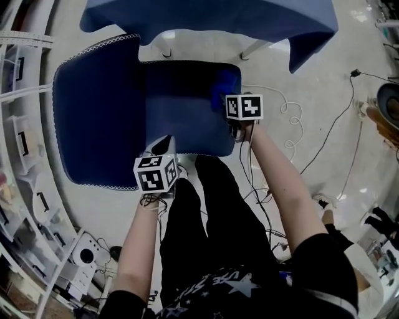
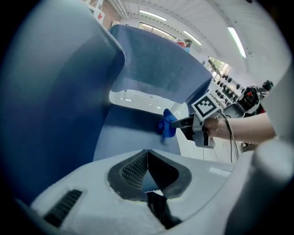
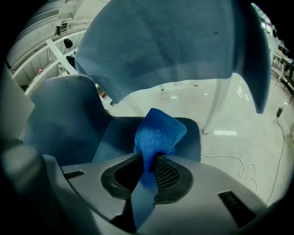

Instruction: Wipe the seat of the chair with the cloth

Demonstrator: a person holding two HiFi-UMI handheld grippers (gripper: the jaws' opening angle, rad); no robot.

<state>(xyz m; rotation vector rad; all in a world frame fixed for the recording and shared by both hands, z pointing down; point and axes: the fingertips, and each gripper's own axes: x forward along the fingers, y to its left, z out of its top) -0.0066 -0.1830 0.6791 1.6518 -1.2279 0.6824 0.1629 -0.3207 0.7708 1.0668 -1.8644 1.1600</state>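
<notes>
the right gripper (image 3: 151, 159) has its fingers closed on a bunched blue cloth (image 3: 158, 131). the cloth stands up out of them over the far right corner of the chair's seat (image 1: 181, 109). whether it presses on the seat is hard to tell. the left gripper (image 2: 147, 153) sits at the seat's near edge, fingers closed together with nothing between them, pointing across the seat. in the head view the backrest (image 1: 93, 118) lies to the seat's left, a blue cover (image 1: 212, 19) hangs beyond the seat, and a white cable (image 1: 293, 124) lies on the floor to the seat's right.
</notes>
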